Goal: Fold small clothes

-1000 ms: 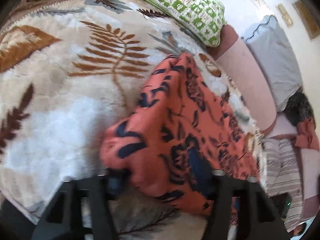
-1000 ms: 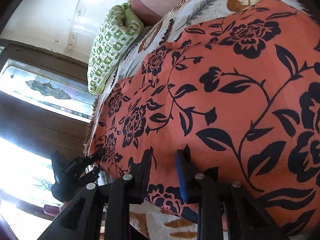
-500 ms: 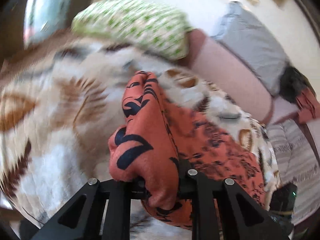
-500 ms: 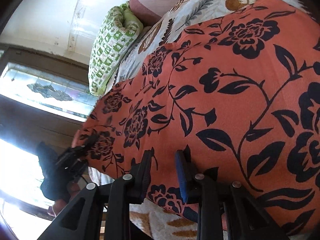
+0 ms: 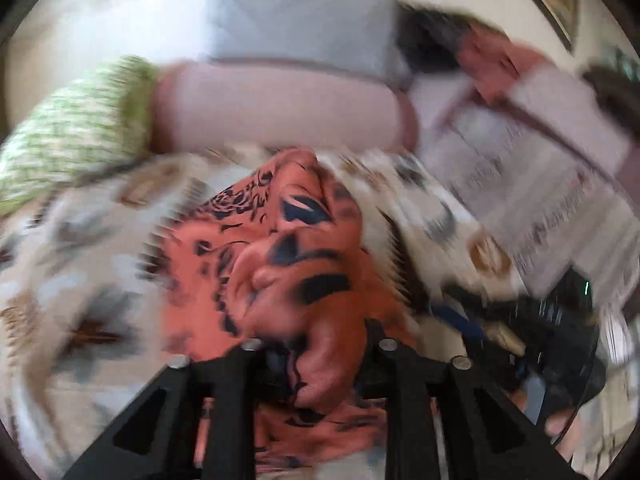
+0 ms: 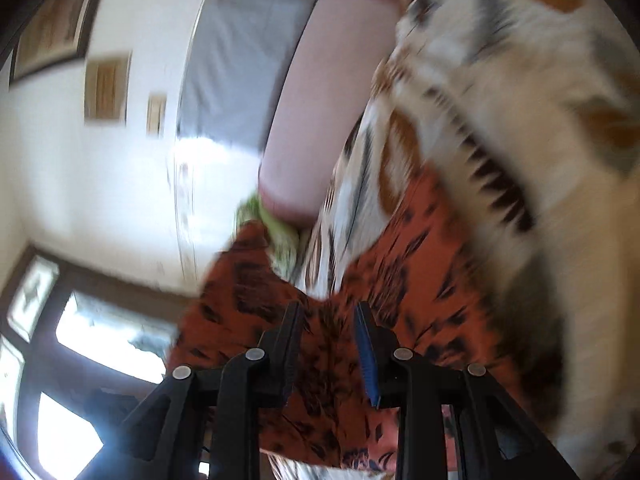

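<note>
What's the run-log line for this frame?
phase: mid-fold lift | left gripper: jaws just reopened slightly, bunched orange floral garment between | right gripper: shut on garment | blanket: underneath

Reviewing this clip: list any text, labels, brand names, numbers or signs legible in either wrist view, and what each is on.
None can be read.
Framed pieces on the wall: motion-blurred, nothing legible.
Green patterned pillow: blurred print, no letters made out.
Orange floral garment and leaf-print blanket: pattern only, no label seen.
</note>
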A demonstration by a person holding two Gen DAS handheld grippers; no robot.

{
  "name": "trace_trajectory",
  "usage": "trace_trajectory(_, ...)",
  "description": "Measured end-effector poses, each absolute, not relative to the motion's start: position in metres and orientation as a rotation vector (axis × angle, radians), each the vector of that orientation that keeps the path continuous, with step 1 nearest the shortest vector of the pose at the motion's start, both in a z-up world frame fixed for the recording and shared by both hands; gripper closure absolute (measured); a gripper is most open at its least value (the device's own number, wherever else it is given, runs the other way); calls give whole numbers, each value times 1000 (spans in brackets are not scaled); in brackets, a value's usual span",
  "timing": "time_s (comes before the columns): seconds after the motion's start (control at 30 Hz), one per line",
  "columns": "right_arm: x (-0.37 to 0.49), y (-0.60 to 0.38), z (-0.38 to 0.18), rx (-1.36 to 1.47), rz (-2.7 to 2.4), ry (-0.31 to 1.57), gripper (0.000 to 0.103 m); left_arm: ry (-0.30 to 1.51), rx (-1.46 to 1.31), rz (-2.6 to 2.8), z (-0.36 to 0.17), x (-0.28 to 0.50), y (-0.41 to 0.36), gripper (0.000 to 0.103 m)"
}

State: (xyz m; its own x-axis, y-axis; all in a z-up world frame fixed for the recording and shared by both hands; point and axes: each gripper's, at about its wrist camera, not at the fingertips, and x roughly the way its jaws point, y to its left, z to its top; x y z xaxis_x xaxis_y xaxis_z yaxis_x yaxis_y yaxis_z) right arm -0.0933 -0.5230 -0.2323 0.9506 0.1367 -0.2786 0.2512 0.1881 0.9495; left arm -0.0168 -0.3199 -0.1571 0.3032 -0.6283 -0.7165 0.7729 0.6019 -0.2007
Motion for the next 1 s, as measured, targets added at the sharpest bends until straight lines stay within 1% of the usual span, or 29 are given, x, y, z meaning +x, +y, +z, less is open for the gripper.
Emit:
trace_trajectory(0.03, -102, -531, -235, 1408, -107, 312, 73, 909, 230, -1000, -172, -25, -337, 57)
trace_trajectory(0.07, -109, -537, -238, 1427, -123, 299, 72, 982, 268, -1046, -188, -32, -350, 56)
trace_trajectory(0.13, -126, -550, -245, 1477, -174, 270, 62, 1041, 279, -1094, -200, -39, -353, 56)
trace_trajectory(0.17, -132, -555, -247, 1494, -196, 259, 37, 1039, 268, -1118, -199, -39, -347, 55)
trace_trajectory(0.2, -139, -559, -250, 1516, -226, 245, 25, 1033, 261, -1132, -197, -39, -341, 53)
trace_trajectory(0.23, -143, -561, -251, 1525, -238, 230, 25, 1006, 236, -1155, -187, -35, -326, 48)
trace_trajectory(0.27, -143, -562, -250, 1520, -233, 225, 25, 974, 210, -1160, -180, -30, -313, 40)
trace_trajectory(0.3, -141, -565, -248, 1512, -229, 229, 25, 933, 184, -1149, -172, -24, -300, 35)
trace_trajectory(0.33, -135, -563, -243, 1484, -217, 241, 25, 877, 164, -1092, -163, -14, -279, 27)
trace_trajectory(0.37, -129, -561, -239, 1460, -201, 257, 25, 848, 163, -1031, -158, -7, -267, 25)
trace_trajectory(0.43, -103, -548, -232, 1403, -131, 331, 25, 853, 161, -951, -160, 10, -248, 25)
trace_trajectory(0.5, -85, -531, -232, 1356, -103, 418, 25, 915, 159, -865, -174, 28, -233, 25)
trace_trajectory(0.67, -34, -495, -248, 1250, -177, 677, 25, 978, 203, -755, -215, 49, -228, 25)
trace_trajectory(0.8, -14, -471, -254, 1053, -247, 770, 21, 1061, 252, -792, -250, 46, -242, 25)
trace_trajectory(0.9, -8, -452, -252, 892, -266, 801, 22, 1078, 254, -826, -257, 38, -248, 25)
trace_trajectory(0.93, -8, -449, -251, 870, -263, 803, 23, 1081, 249, -843, -256, 34, -247, 25)
trace_trajectory(0.97, -10, -445, -249, 841, -257, 802, 30, 1074, 256, -845, -255, 31, -249, 25)
trace_trajectory(1.0, -11, -443, -249, 823, -257, 801, 41, 1066, 267, -845, -254, 29, -248, 25)
